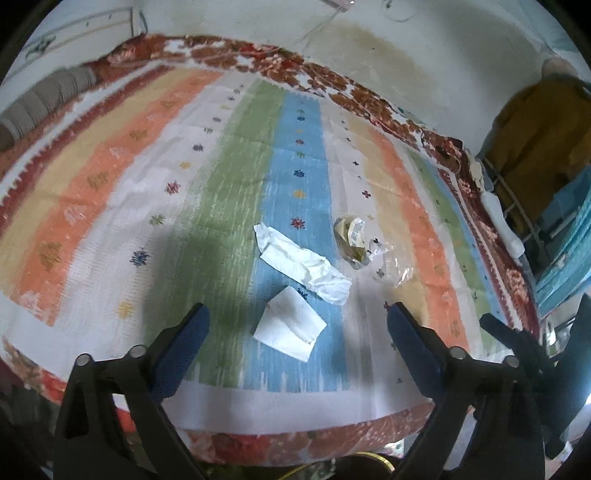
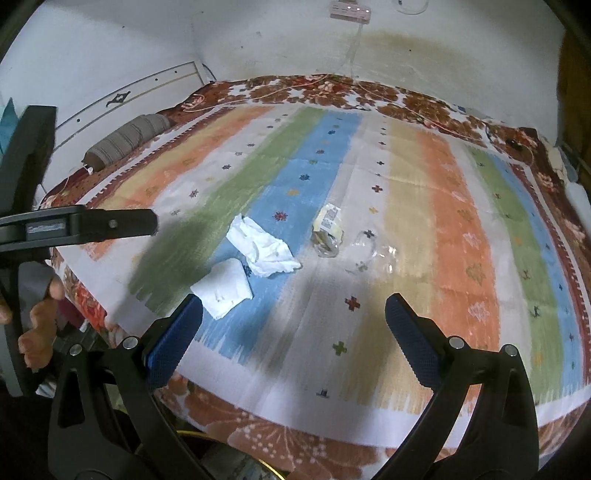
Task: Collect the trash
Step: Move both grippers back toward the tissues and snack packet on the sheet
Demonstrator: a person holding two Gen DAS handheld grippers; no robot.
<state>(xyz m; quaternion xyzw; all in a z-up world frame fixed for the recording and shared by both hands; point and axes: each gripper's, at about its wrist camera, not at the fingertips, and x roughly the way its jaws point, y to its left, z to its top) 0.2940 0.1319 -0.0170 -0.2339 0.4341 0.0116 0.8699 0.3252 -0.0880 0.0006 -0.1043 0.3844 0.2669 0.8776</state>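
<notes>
- Hanging over the near edge of a bed, the left gripper (image 1: pixel 298 334) has its 2 blue-padded fingers (image 1: pixel 181 350) spread wide, nothing between the pads.
- The right gripper (image 2: pixel 293 325) is likewise spread wide and empty, above the white band of the striped cover (image 2: pixel 461 229).
- 4 bits of trash lie on the cover, near its front edge, all apart from both grippers.
- A folded tissue (image 1: pixel 290 328) sits nearest, on the blue stripe, framed between the left fingers in that view though not touched.
- In the right view the same tissue (image 2: pixel 223 290) shows just beside the left-hand finger.
- A longer crumpled tissue (image 1: pixel 304 266) lies just beyond it, across the blue stripe; the 2 look close together, maybe touching at 1 corner.
- A small yellowish wrapper (image 1: pixel 351 240) with a label sits to the right of the tissues on the white stripe.
- A clear plastic scrap (image 2: pixel 369 254) lies just beside the wrapper, further right; its outline is hard to make out.
- A grey bolster (image 2: pixel 125 142) rests at the far left of the bed.
- A pink power strip (image 2: pixel 351 8) hangs on the wall behind.
- The left gripper also shows in the right view, at its left edge, with a person's fingertips (image 2: pixel 38 321) below it.
</notes>
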